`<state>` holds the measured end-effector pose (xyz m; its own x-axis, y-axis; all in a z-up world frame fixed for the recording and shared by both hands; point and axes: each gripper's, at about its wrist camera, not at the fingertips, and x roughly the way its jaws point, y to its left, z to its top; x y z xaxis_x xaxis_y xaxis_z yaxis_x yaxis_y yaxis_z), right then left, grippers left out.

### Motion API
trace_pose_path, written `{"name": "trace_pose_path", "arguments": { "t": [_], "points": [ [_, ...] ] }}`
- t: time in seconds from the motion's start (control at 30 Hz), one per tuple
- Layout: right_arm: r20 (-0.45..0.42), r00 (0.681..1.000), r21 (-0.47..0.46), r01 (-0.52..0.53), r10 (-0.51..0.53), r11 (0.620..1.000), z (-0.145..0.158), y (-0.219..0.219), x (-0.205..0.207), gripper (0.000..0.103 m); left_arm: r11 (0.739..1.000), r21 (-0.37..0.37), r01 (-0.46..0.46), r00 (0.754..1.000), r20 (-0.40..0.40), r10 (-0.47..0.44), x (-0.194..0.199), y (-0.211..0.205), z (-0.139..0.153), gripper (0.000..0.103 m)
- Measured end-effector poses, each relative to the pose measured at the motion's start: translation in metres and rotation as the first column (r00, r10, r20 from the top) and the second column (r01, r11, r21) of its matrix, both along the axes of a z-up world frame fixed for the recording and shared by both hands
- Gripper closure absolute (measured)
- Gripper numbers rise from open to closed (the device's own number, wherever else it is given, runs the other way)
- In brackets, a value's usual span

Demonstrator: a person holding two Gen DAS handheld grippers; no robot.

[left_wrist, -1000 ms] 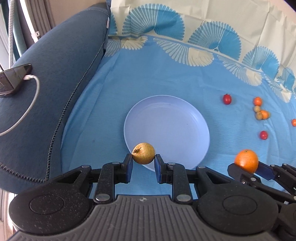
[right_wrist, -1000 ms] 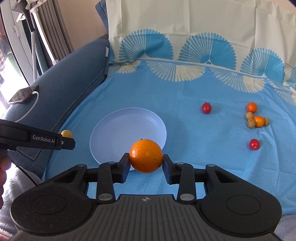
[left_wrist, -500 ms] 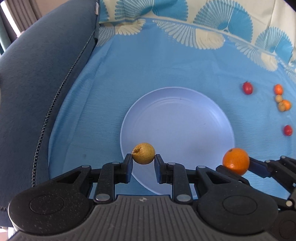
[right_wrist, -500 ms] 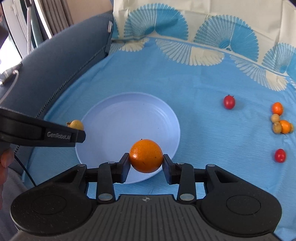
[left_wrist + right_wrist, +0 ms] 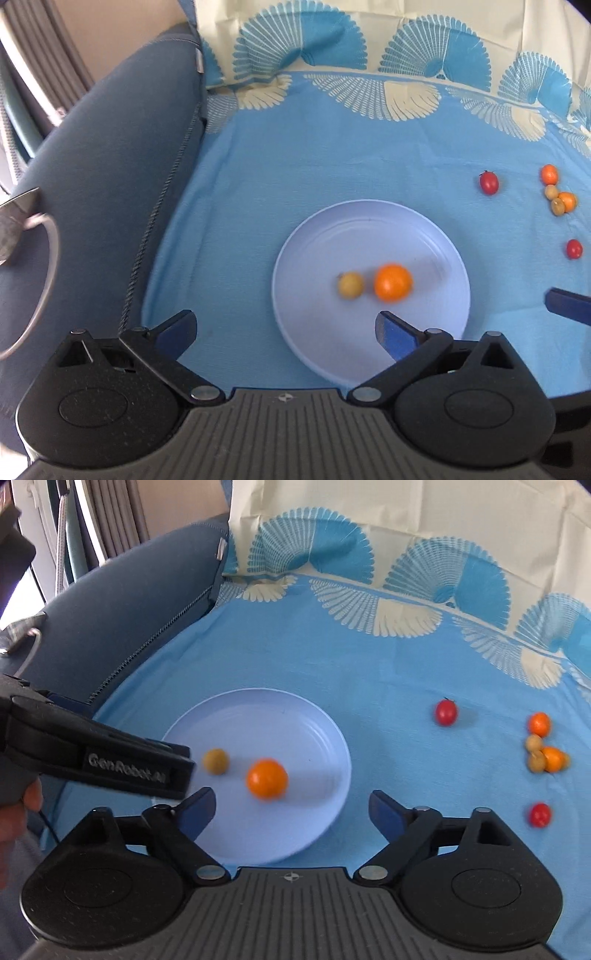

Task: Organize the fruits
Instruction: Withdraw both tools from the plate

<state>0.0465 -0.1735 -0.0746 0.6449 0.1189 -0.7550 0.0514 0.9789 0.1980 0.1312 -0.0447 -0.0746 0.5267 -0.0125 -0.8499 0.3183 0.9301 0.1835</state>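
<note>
A pale blue plate [image 5: 436, 236] [image 5: 317, 731] lies on the blue cloth. In it lie a small yellow-brown fruit [image 5: 350, 285] [image 5: 215, 761] and an orange [image 5: 393, 283] [image 5: 267, 779], side by side and blurred. My left gripper [image 5: 286, 330] is open and empty above the plate's near left edge. My right gripper [image 5: 291, 810] is open and empty above the plate's near edge. The left gripper also shows in the right wrist view [image 5: 110, 764], at the plate's left.
Loose on the cloth to the right: two red cherry tomatoes [image 5: 446, 712] [image 5: 540, 814] and a cluster of small orange and tan fruits [image 5: 543, 746]. A dark blue sofa arm [image 5: 110, 177] with a phone and cable [image 5: 37, 258] is on the left.
Both grippers have opened and drawn back. The yellow-brown fruit and the orange left the jaws and now lie in the plate.
</note>
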Motion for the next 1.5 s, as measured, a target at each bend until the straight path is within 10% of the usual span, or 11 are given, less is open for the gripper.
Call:
{"name": "trace_pose_path", "arguments": {
  "t": [0.77,1.5],
  "points": [
    [0.2,0.968,-0.002,0.154,-0.15,0.988,0.07,0.01,-0.153,0.001,0.996,-0.089,-0.019,0.986,0.164,0.034,-0.151,0.03,0.084,0.0],
    [0.259,0.949,0.017,0.183,-0.181,0.983,0.08,0.005,-0.178,0.001,0.992,-0.123,0.001,0.986,0.165,0.02,-0.162,0.03,0.095,0.0]
  ]
}}
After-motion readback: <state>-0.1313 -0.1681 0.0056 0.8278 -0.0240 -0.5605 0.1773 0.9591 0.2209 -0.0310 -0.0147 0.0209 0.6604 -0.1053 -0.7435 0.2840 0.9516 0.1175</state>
